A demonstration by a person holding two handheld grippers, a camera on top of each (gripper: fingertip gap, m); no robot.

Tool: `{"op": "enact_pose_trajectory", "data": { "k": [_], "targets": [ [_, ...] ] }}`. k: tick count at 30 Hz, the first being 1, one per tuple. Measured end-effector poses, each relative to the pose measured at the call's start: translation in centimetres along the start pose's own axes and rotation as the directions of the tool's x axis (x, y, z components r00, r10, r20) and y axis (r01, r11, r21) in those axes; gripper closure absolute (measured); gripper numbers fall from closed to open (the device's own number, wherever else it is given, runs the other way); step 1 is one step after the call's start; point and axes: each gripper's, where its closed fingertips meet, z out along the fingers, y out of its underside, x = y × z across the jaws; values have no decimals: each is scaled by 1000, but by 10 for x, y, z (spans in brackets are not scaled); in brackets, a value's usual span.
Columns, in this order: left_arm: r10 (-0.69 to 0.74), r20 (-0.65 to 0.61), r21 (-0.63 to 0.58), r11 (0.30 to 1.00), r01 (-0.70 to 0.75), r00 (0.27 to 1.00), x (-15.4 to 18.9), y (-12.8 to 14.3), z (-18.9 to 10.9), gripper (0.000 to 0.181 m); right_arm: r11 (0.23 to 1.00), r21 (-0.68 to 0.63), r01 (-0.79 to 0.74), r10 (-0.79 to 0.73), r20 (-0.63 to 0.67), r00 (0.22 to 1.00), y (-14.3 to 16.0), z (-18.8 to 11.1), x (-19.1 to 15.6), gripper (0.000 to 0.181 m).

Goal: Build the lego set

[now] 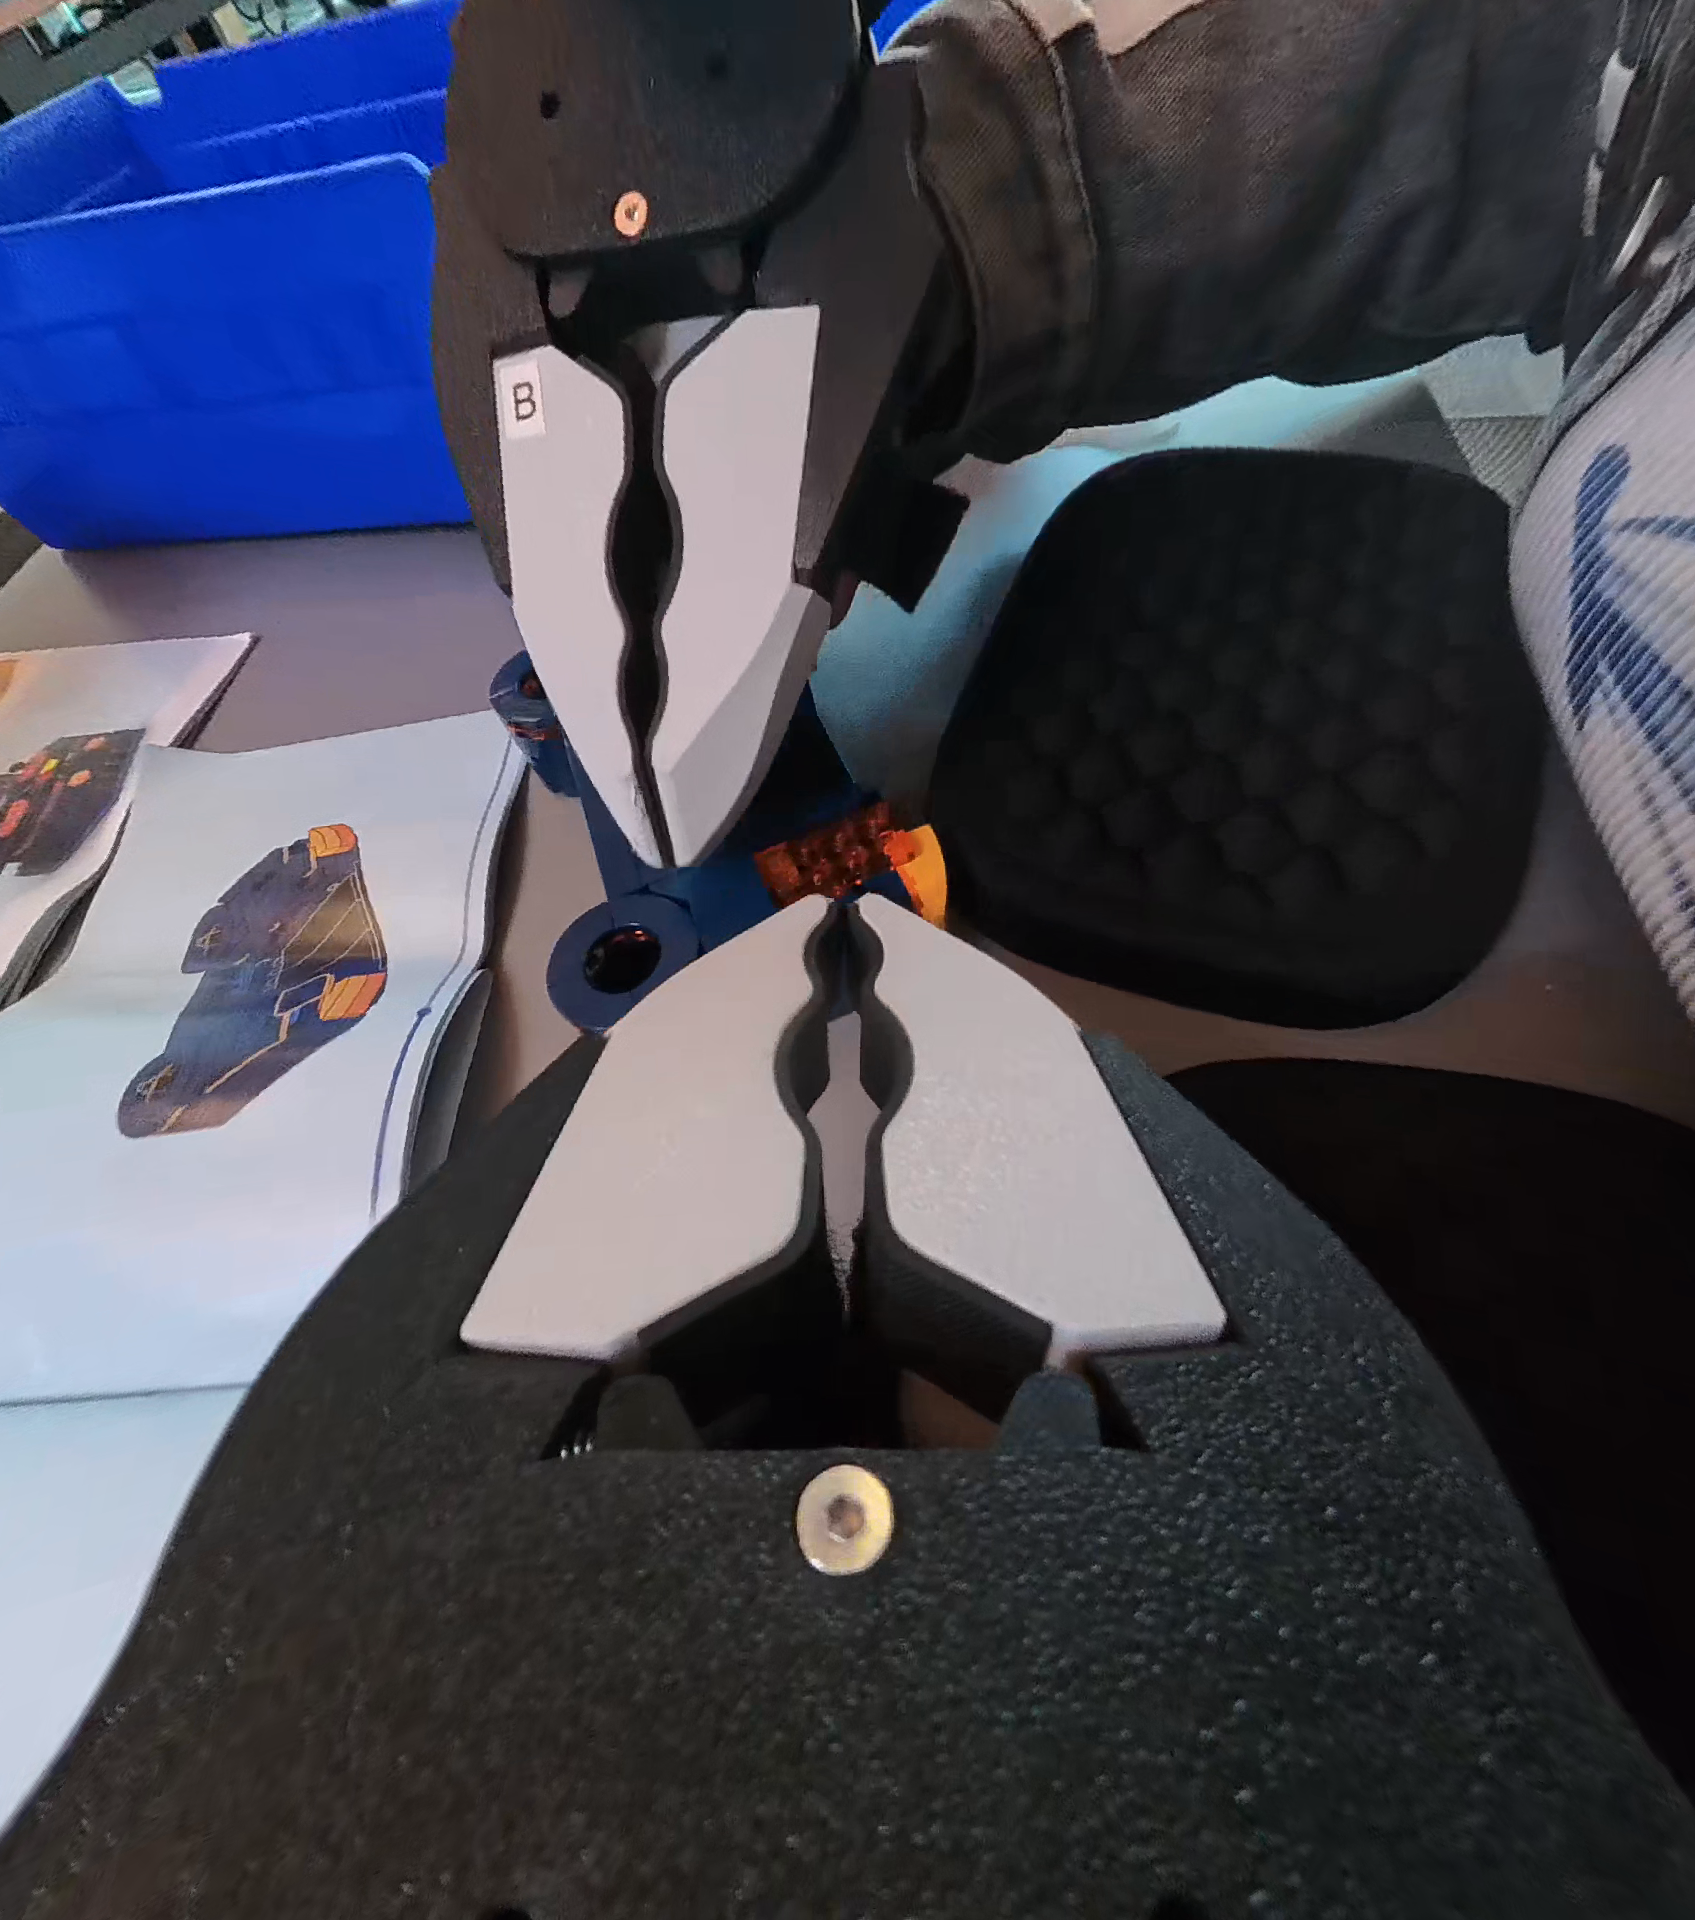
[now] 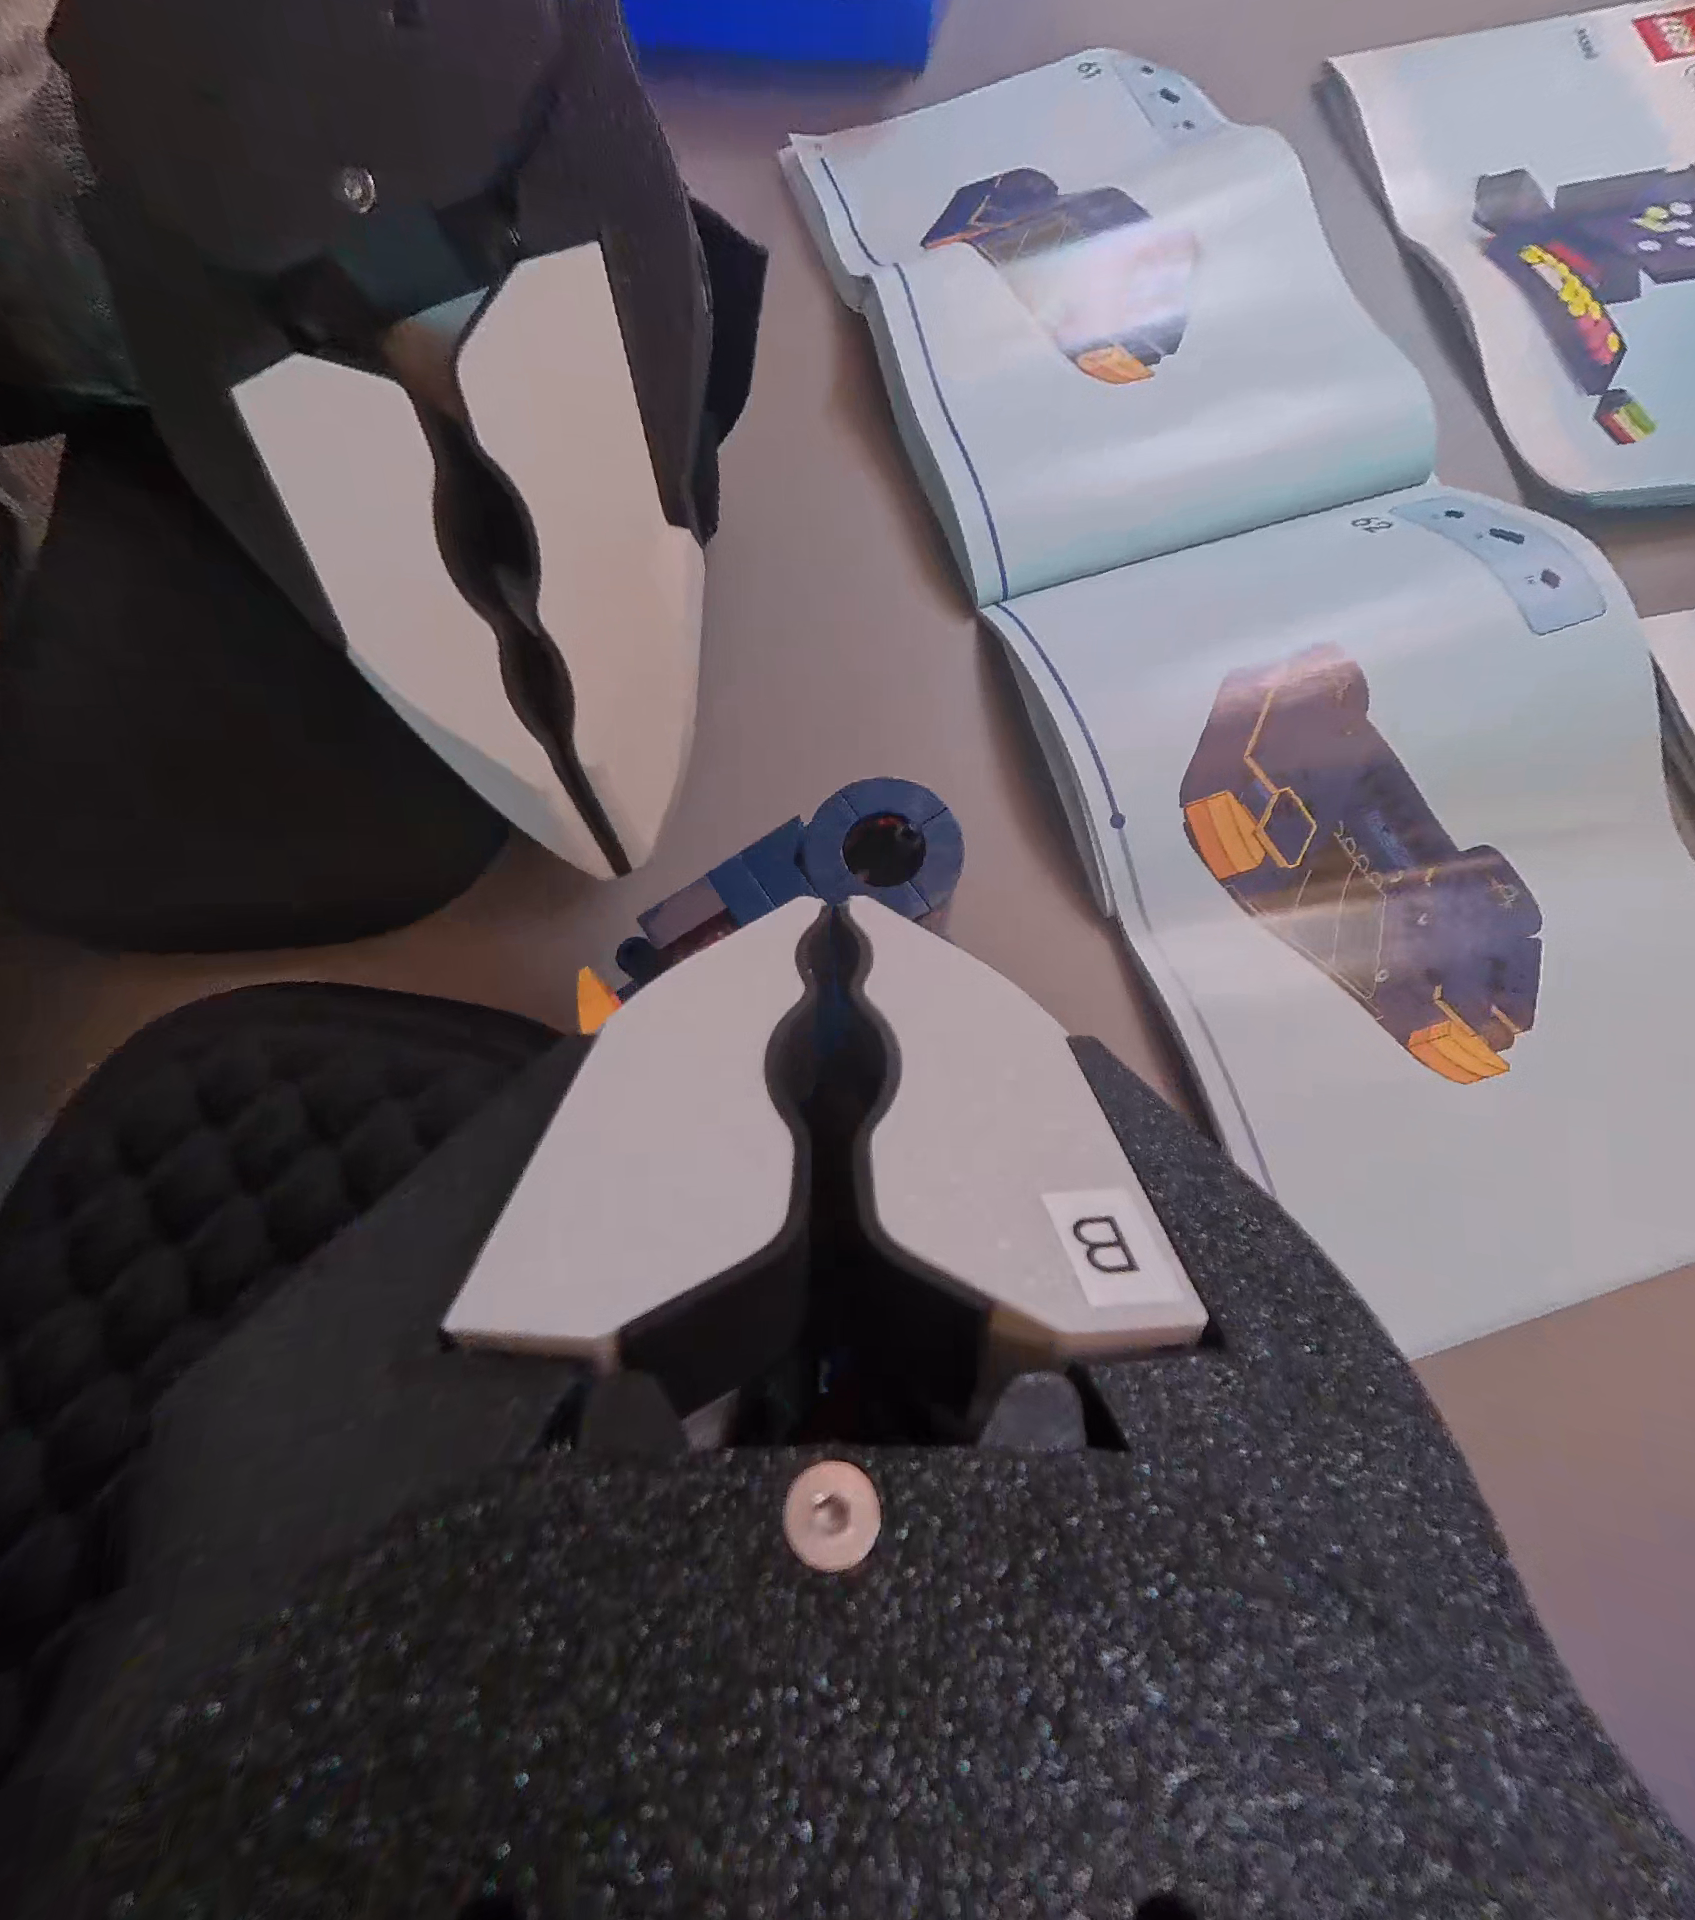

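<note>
A small dark blue lego model (image 1: 718, 894) lies on the grey table, with an orange studded piece (image 1: 843, 852) at one end and a round blue ring (image 1: 619, 951) at the other. It also shows in the right wrist view (image 2: 770, 883). My left gripper (image 1: 838, 906) is shut, its tips right at the model beside the orange piece. My right gripper (image 2: 832, 912) is shut, its tips over the model next to the ring (image 2: 882, 847). Each gripper shows in the other's view, the right one (image 1: 658, 857) reaching down onto the blue part. Neither visibly grips a piece.
An open instruction booklet (image 2: 1394, 883) lies beside the model, a second booklet (image 2: 1601, 260) beyond it. Blue bins (image 1: 168, 364) stand at the back of the table. A black quilted pad (image 1: 1238, 727) lies on the other side. A person's dark sleeve (image 1: 1186, 208) is above it.
</note>
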Motion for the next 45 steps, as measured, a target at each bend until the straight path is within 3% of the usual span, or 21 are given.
{"op": "enact_pose_trajectory", "data": {
  "k": [7,16,29,33,39,45],
  "targets": [
    [15,31,-34,999,-14,999,-4,2,9,181,1000,-14,16,-16,1,1000,5,3,1,181],
    [-67,-4,-68,995,67,998,-7,6,11,181,1000,2,-5,5,10,1000,6,3,0,181],
    [1,64,-83,997,4,998,-13,11,7,181,1000,-12,23,-22,16,1000,6,4,-2,181],
    [-146,90,116,984,135,985,-29,-7,-17,181,1000,-12,23,-23,15,1000,6,4,-1,181],
    [-123,6,13,992,122,992,-12,5,-12,181,1000,-14,19,-18,15,1000,6,4,-1,181],
    [-126,11,-42,991,126,992,-12,11,-6,181,1000,-17,19,-19,18,1000,6,4,-1,181]
  ]
}}
